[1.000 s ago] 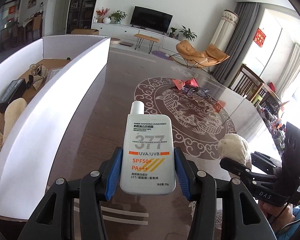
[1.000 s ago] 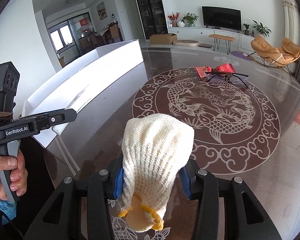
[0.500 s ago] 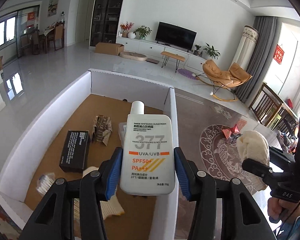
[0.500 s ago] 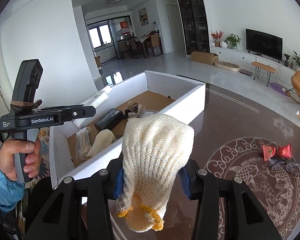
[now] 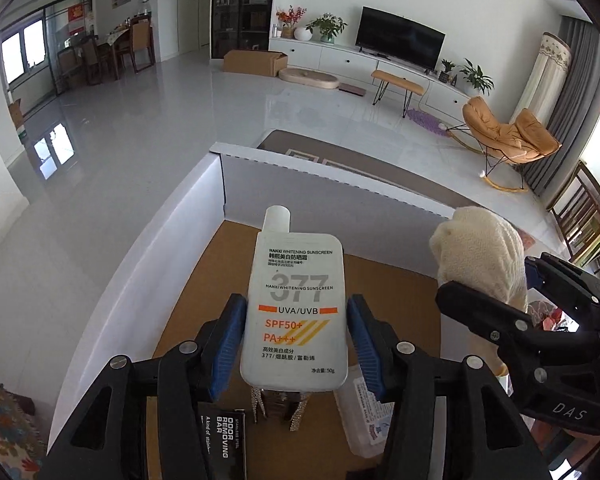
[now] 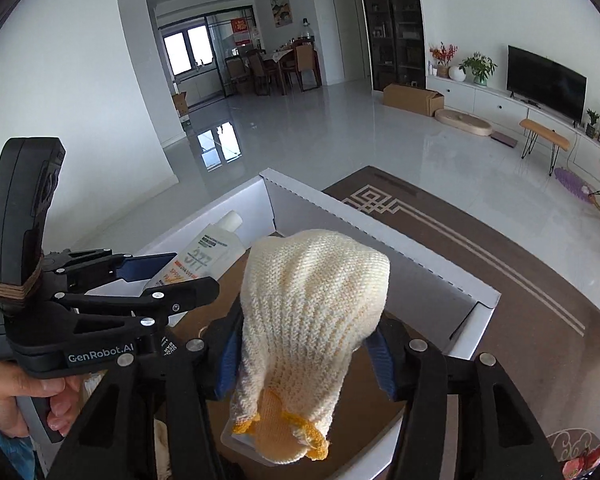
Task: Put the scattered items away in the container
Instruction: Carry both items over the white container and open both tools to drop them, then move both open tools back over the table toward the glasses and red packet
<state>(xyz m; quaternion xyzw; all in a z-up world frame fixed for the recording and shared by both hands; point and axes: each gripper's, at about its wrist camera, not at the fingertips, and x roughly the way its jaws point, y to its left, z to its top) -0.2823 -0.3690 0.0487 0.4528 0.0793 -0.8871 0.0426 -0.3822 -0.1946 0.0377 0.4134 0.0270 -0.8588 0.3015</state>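
In the left wrist view my left gripper (image 5: 296,312) hangs over the white box (image 5: 160,260) with the white sunscreen bottle (image 5: 296,300) upright between its blue pads. The jaws are opening and a thin gap shows on each side of the bottle. My right gripper (image 6: 306,340) is over the same box (image 6: 380,240). Its jaws are opening too, and the cream knit glove (image 6: 312,300) hangs between them, clear of the right pad. Each view shows the other tool: the right gripper (image 5: 486,278) with the glove (image 5: 480,248), and the left gripper (image 6: 192,272) with the bottle (image 6: 208,248).
On the box's cardboard floor lie a black carton (image 5: 224,436), a clear packet (image 5: 364,408) and a glittery item (image 5: 278,404). The box stands on a brown patterned table (image 6: 520,280). A hand (image 6: 4,392) grips the left tool's handle.
Both grippers swung from over the patterned table to above the box's inside. Their jaws stand wider now, the right one clearly, and the glove sags lower between its pads.
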